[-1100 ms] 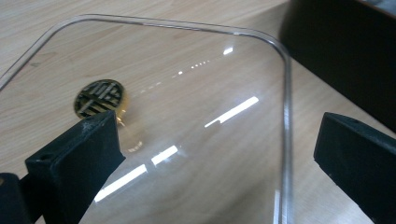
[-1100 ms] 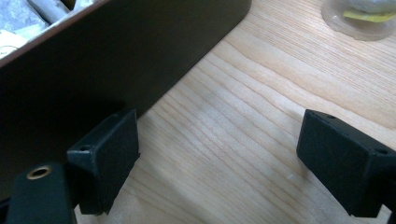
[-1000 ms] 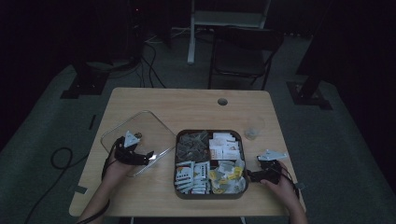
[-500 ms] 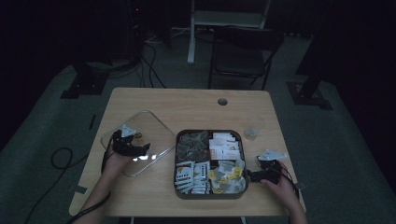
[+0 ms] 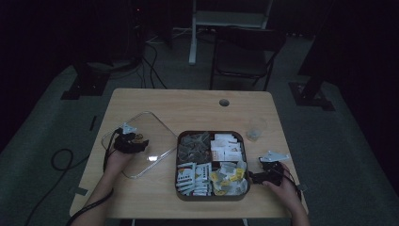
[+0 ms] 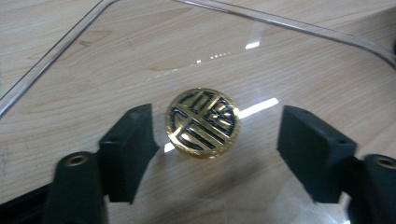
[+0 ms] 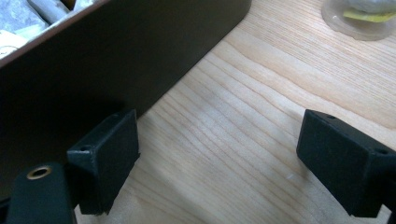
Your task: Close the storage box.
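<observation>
The left gripper (image 5: 141, 142) is down over the clear lid (image 5: 155, 127), which lies flat on the table (image 5: 188, 101) just left of the brown tray (image 5: 211, 134). In the left gripper view its two black jaws straddle the lid's round gold knob (image 6: 203, 122); one pad sits right beside the knob's edge, the other stands well clear of it. The jaws have just been closing in with the knob between them, but they are not pinching it: a gap remains on the far side, so nothing is grasped.

Over on the other side of the tray, the right gripper (image 5: 251, 177) rests low on the tabletop, nose toward the tray's right wall near the front corner. The right gripper view shows its jaws spread wide, released, bare wood between them; one pad sits close against the dark tray wall (image 7: 116, 60).

The tray itself is uncovered, its compartments packed with tea bags and sachets (image 5: 226, 147). Behind the tray's right corner, a small clear cup (image 5: 256, 128) stands on the wood, and it turns up again at the top edge of the right gripper view.
</observation>
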